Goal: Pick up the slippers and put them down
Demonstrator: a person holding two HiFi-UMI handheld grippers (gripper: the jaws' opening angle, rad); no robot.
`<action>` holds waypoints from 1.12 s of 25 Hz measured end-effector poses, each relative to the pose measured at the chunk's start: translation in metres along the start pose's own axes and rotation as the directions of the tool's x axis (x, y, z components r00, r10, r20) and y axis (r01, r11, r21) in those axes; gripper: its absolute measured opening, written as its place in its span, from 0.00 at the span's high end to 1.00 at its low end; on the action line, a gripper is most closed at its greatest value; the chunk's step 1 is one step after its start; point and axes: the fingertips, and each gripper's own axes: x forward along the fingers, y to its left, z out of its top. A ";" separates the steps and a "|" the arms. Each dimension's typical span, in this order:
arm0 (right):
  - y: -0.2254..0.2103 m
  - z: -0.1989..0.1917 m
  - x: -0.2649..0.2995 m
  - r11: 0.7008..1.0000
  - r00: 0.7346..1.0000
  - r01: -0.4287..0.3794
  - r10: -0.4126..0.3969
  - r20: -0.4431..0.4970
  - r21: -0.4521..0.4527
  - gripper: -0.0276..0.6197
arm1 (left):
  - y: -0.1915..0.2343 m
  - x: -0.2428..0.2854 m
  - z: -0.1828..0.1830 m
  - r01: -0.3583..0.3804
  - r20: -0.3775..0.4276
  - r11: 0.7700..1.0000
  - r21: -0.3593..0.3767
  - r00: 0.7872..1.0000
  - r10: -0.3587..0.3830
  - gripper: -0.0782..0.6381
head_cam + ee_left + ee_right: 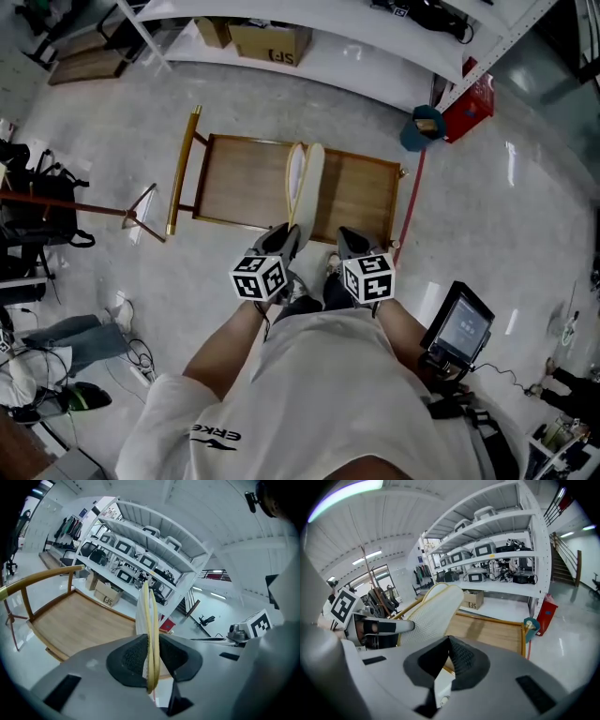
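Two white slippers with yellow rims are pressed together and stand upright above a low wooden table. My left gripper is shut on their lower end. In the left gripper view the slippers show edge-on, pinched between the black pads of that gripper. My right gripper hangs just to their right, apart from them, with its jaws shut and nothing between them. The right gripper view shows its own closed jaws, with the ribbed sole of a slipper and the left gripper to the left.
The table has a gold frame with a raised rail on its left. White shelving with a cardboard box runs behind it. A red box and a teal container sit at the right, a screen near my right arm.
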 end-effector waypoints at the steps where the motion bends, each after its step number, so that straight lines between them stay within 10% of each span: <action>1: 0.004 0.002 -0.007 1.000 1.000 0.007 -0.007 0.016 -0.002 0.95 | -0.001 -0.006 0.001 0.003 0.011 1.000 0.000 1.000 -0.003 0.79; 28: 0.022 0.027 -0.188 0.991 0.939 -0.035 0.076 0.334 -0.126 0.95 | -0.119 -0.121 0.013 -0.040 0.349 0.999 -0.008 0.936 0.041 0.79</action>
